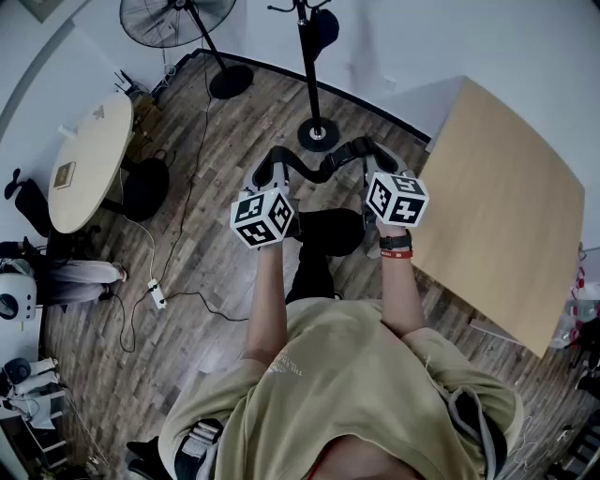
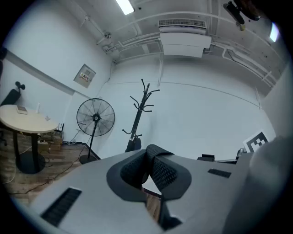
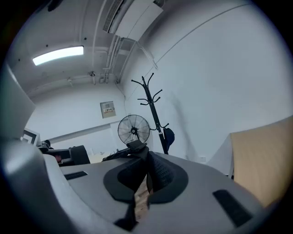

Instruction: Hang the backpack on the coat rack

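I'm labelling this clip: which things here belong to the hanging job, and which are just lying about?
Job: backpack, strap, coat rack, left gripper, right gripper.
Lying about: fan, round table, wooden table, power strip.

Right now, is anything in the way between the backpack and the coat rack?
Nothing visible does. The left tongs and right tongs grip the backpack strap; bare floor leads to the coat rack, fan off left, table off right.
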Available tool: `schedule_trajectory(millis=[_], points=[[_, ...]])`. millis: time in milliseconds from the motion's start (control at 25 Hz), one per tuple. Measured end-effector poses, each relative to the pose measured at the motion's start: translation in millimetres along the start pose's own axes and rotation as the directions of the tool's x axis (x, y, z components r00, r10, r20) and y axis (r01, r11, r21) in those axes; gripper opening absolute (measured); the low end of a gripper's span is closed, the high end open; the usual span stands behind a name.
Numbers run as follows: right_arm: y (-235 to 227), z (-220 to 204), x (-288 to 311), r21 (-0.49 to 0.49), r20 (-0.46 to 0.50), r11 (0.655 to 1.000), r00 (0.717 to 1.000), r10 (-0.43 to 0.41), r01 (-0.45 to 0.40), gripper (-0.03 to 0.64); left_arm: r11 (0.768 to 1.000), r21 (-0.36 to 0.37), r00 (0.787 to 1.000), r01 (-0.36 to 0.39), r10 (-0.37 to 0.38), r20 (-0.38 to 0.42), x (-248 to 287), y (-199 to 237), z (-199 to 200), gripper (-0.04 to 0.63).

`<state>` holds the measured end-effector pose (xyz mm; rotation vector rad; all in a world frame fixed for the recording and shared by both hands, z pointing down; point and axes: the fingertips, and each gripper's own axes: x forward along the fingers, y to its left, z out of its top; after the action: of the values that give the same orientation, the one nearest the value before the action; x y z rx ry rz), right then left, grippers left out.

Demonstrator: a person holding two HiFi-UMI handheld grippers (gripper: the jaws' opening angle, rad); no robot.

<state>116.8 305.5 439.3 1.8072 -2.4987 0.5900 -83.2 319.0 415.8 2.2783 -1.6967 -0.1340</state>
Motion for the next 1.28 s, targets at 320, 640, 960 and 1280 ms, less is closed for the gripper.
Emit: schedule_trajectory(millis=[320,640,960,1280], points=[[-6.2,18.5,97.1,0.004,-0.017,1.000,1.000,-0.009,0.009,0.018,1.000,-0.018,1.000,0.012,-0.012,-0.019,90.6,47.4,16.1,0.025],[-33.9,57.4,189.3,0.047,0.001,0.998,0.999,-0.048,0.048,0.018,0.998,0.003,0.997,0.057,-0.057,-0.050,195.9,71.3,41.1,0.025],[-43.3,86.7,278.5,0.064,-0.015,0.994,0.996,-0.087,0.088,0.018,0.997,-0.014,0.996,0.075,-0.075,-0.051,287.1,110.8,66.5,0.025],[-30.3,96.9,384.0,0.043,-0.047,0.994,0.994,-0.098,0.100,0.020,0.996,-0.035,0.994,0.085,-0.087,-0.065,367.9,165.4,81.8,0.025]])
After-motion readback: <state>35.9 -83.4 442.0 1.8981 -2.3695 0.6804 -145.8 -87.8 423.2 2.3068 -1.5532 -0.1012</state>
